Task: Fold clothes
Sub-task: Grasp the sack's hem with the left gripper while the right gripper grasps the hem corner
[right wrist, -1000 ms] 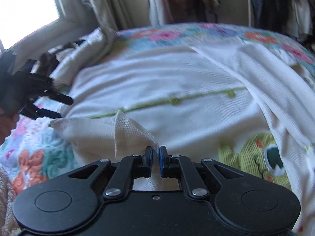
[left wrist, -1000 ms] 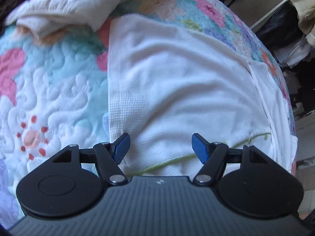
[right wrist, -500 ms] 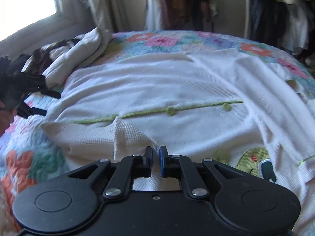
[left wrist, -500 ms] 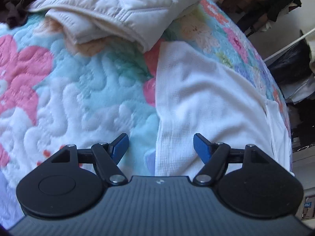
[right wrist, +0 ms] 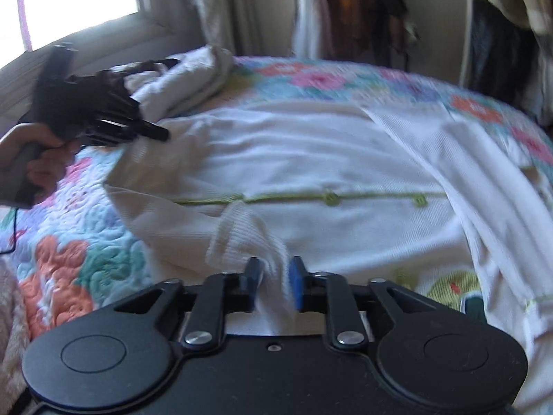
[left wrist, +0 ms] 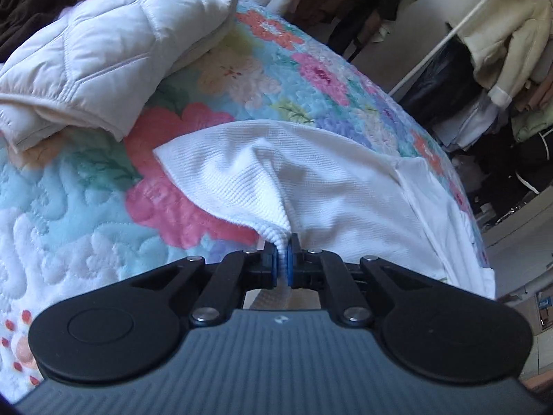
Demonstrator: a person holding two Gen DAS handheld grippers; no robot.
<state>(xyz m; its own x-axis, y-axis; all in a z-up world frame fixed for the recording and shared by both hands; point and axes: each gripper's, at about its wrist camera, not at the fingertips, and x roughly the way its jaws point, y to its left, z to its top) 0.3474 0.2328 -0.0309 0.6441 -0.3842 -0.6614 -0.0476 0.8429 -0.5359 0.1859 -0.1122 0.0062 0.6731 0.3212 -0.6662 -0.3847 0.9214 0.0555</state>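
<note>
On the floral quilt (left wrist: 86, 207) lies the white garment (left wrist: 345, 193), spread flat, green button placket (right wrist: 328, 197) running across its middle; left gripper (left wrist: 282, 264) pressed together, pinching a corner of the garment's edge, fabric tented up toward the pads; right gripper (right wrist: 275, 283) jaws opening, a bunched fold of the garment still between the blue pads (right wrist: 296, 285), pads not pressing it; left gripper also seen from the right wrist at the garment's far-left edge, held by a hand (right wrist: 20, 159); puffy white jacket (left wrist: 103, 52) beyond the garment on the quilt, just beside its corner; hanging clothes (left wrist: 511, 27) past the quilt's far side; right wrist view motion-blurred.
</note>
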